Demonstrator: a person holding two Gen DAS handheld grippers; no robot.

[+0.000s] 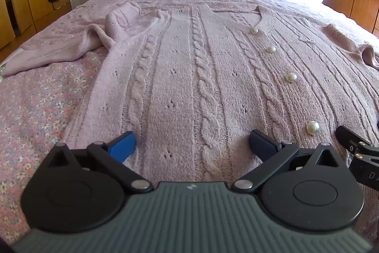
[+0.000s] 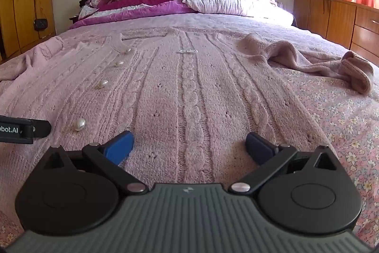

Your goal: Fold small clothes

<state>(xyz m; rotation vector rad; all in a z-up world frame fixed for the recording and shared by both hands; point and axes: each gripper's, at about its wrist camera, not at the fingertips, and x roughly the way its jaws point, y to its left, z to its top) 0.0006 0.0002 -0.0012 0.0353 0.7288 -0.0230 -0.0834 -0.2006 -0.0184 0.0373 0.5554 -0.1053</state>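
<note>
Grey ribbed housings, black round discs and link arms with silver rivets on left gripper [image 1: 193, 145] and right gripper [image 2: 189, 145]; blue fingertip pads [image 1: 123, 146].

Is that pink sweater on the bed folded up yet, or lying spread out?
Spread out. The pink cardigan lies flat, front up, its pearl buttons showing in a row, and each sleeve trails out to its side.

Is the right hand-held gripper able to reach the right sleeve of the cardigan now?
Probably yes. The right hand-held gripper is open above the cardigan, and nothing lies between it and the crumpled right sleeve.
</note>
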